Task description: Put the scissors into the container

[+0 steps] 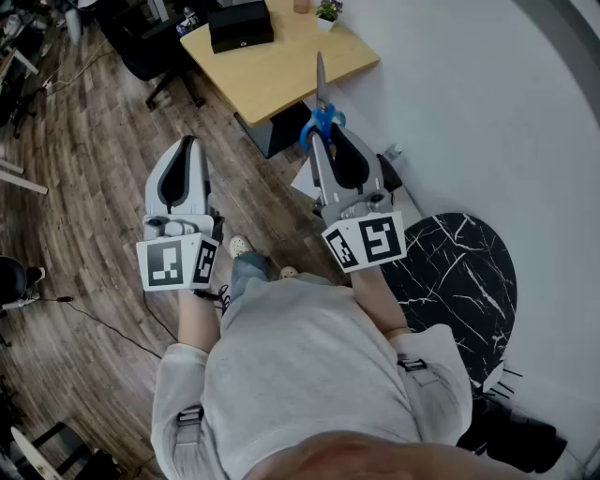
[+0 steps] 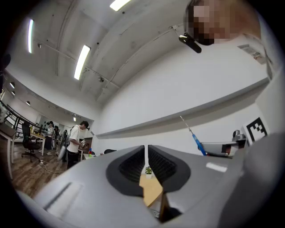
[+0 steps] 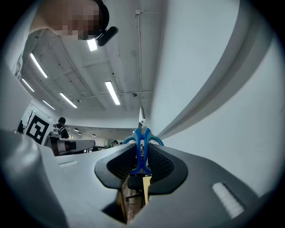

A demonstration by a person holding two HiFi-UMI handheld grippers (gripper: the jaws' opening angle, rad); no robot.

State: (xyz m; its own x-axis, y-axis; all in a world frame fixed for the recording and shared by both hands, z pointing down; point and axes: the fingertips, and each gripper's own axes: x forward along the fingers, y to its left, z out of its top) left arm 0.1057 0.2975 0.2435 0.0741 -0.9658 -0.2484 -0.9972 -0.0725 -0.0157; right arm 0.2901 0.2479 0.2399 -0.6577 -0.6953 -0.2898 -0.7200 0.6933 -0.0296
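Observation:
The scissors [image 1: 321,117] have blue handles and a steel blade that points away from me, over the edge of a wooden table [image 1: 281,70]. My right gripper [image 1: 323,136] is shut on the blue handles; in the right gripper view the scissors [image 3: 141,149] stand upright between the right gripper's [image 3: 142,156] pads. My left gripper [image 1: 187,142] hangs to the left over the wood floor, its jaws shut with nothing between them, as the left gripper view [image 2: 146,153] also shows. A black box [image 1: 241,23] sits on the table; I cannot tell whether it is the container.
A small potted plant [image 1: 327,11] stands at the table's far edge. A round black marble table [image 1: 455,281] is at my right, by the white wall [image 1: 487,103]. Office chairs [image 1: 141,42] and cables lie on the floor to the left. A person [image 2: 76,142] stands far off.

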